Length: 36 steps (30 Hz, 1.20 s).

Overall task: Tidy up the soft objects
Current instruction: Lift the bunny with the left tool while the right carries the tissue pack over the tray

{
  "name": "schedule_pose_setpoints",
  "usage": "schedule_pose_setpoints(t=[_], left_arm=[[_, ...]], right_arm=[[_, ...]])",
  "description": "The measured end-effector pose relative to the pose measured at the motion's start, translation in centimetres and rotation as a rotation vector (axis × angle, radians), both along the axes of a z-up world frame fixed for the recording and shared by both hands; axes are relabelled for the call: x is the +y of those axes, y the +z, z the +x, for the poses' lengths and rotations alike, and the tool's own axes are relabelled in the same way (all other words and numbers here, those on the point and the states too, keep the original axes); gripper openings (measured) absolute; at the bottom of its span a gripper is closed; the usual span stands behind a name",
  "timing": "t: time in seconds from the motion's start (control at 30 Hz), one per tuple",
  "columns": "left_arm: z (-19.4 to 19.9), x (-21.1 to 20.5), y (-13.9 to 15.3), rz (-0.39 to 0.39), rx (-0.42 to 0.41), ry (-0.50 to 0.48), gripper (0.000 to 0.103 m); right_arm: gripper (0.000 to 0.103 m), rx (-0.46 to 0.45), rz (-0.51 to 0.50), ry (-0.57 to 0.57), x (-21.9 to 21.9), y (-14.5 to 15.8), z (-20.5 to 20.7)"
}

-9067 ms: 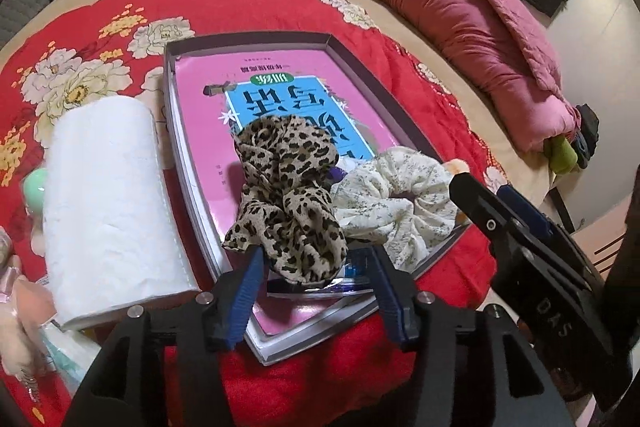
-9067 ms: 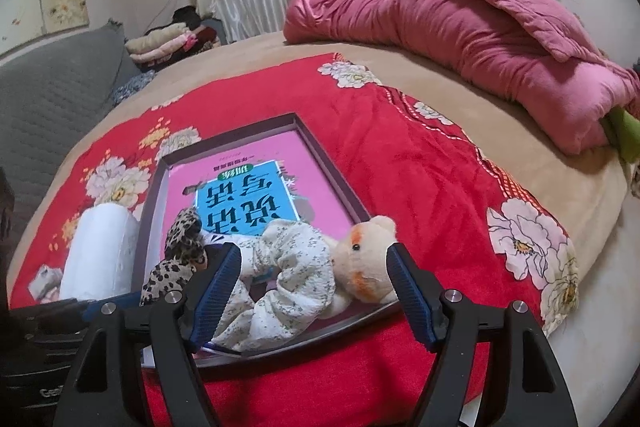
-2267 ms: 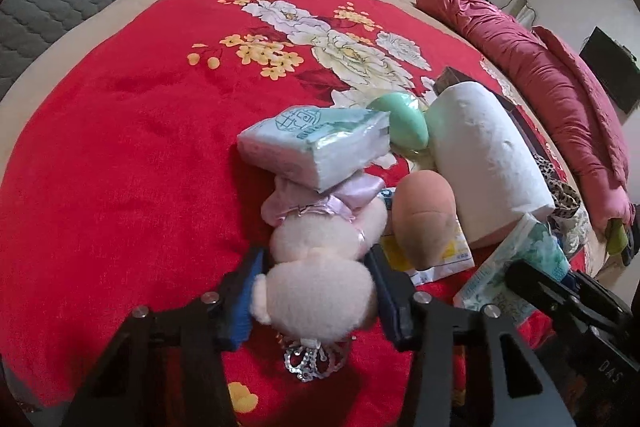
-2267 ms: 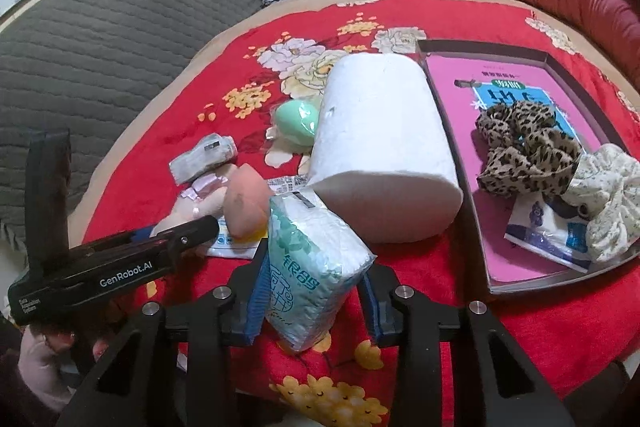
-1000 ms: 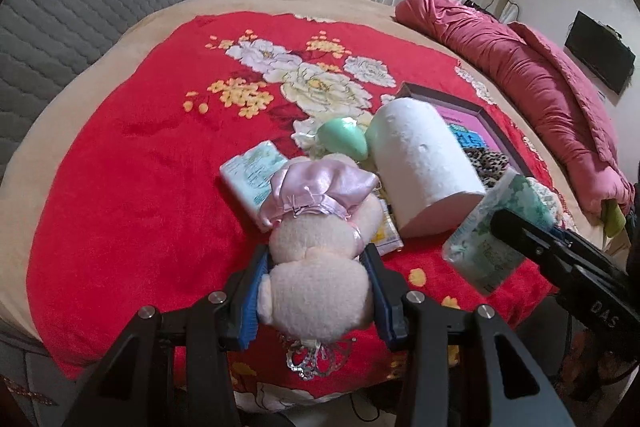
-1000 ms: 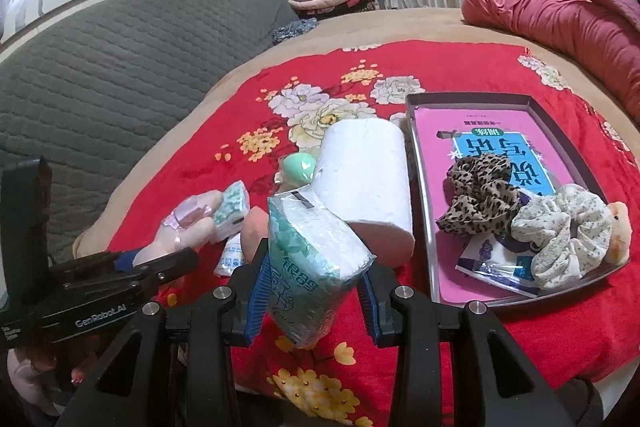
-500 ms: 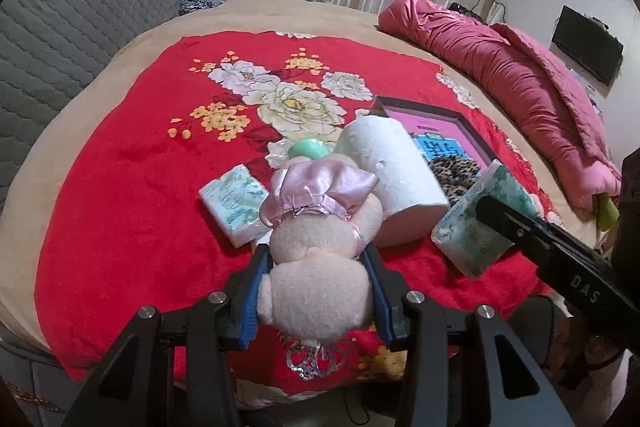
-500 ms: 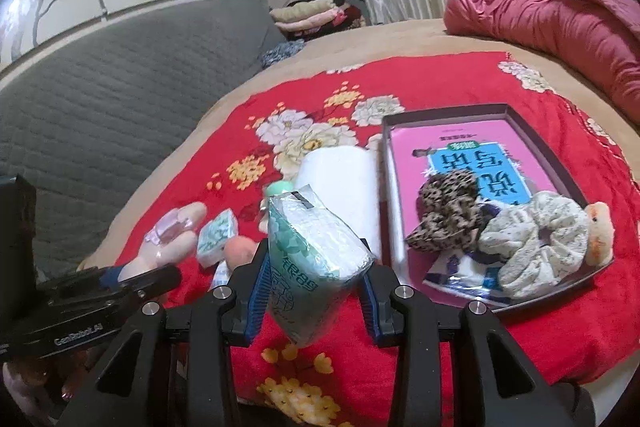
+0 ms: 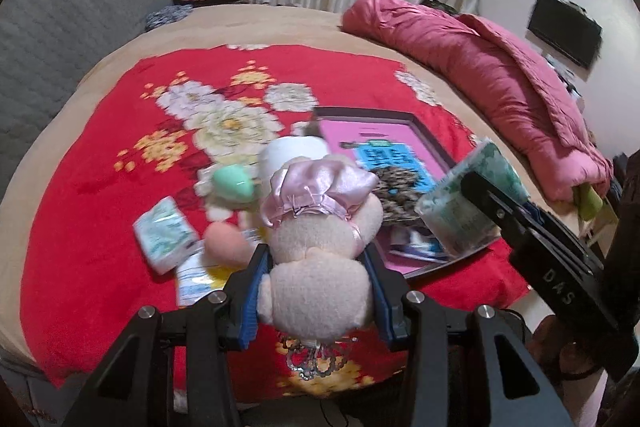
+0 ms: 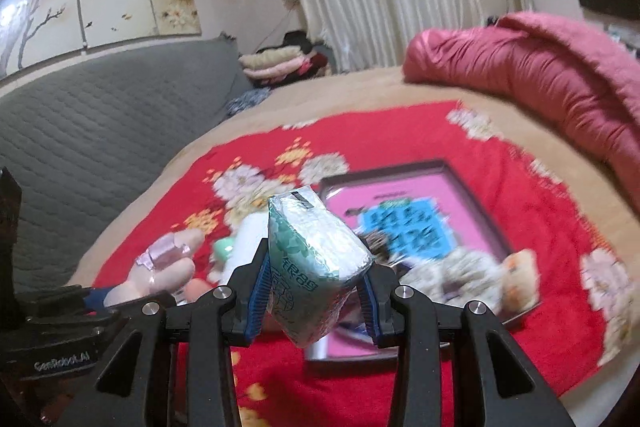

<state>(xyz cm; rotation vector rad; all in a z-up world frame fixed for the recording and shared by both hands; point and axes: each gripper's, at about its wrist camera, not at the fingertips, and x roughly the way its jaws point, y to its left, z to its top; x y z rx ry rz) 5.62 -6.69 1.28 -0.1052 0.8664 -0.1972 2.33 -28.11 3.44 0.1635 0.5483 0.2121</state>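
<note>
My left gripper [image 9: 316, 291] is shut on a cream plush doll [image 9: 320, 247] with a pink satin skirt, held in the air above the red floral blanket [image 9: 92, 211]. My right gripper [image 10: 314, 293] is shut on a green tissue pack [image 10: 314, 259], also lifted; it shows at the right of the left wrist view as the tissue pack [image 9: 460, 203]. Beyond both lies the dark tray [image 10: 476, 187] with a pink bottom, holding a leopard scrunchie [image 9: 400, 195] and a cream floral scrunchie [image 10: 464, 275].
On the blanket lie a white paper roll [image 9: 292, 151], a green egg-shaped sponge [image 9: 234, 183], a peach sponge [image 9: 224, 247] and a small tissue pack [image 9: 164, 231]. A pink quilt [image 9: 500, 75] runs along the right. A grey headboard [image 10: 92, 107] stands at the left.
Both grippers have risen and drawn back from the blanket with their loads, so the bed looks smaller and more of the room shows. The grips are unchanged.
</note>
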Motion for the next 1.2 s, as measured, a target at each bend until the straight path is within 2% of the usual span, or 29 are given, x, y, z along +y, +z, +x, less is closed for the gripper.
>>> schedule_pose_setpoints(t=[0.1, 0.33, 0.63, 0.97, 1.2], left_arm=[[0.3, -2.5, 0.6, 0.019, -0.012, -0.041, 0.045], [0.8, -5.4, 1.4, 0.031, -0.031, -0.089, 0.045], [1.5, -6.5, 1.4, 0.045, -0.033, -0.107, 0.045], [2.3, -7.0, 1.5, 0.045, -0.043, -0.102, 0.045], [4.6, -7.1, 1.9, 0.025, -0.049, -0.077, 0.045]], right_arm=[[0.04, -0.015, 0.001, -0.047, -1.6, 0.2, -0.1], [0.04, -0.018, 0.054, -0.137, -5.2, -0.1, 0.1], [0.04, -0.017, 0.084, -0.218, -8.4, -0.5, 0.2], [0.04, -0.034, 0.089, -0.251, -9.4, -0.3, 0.0], [0.041, -0.036, 0.099, -0.277, -10.2, -0.4, -0.1]])
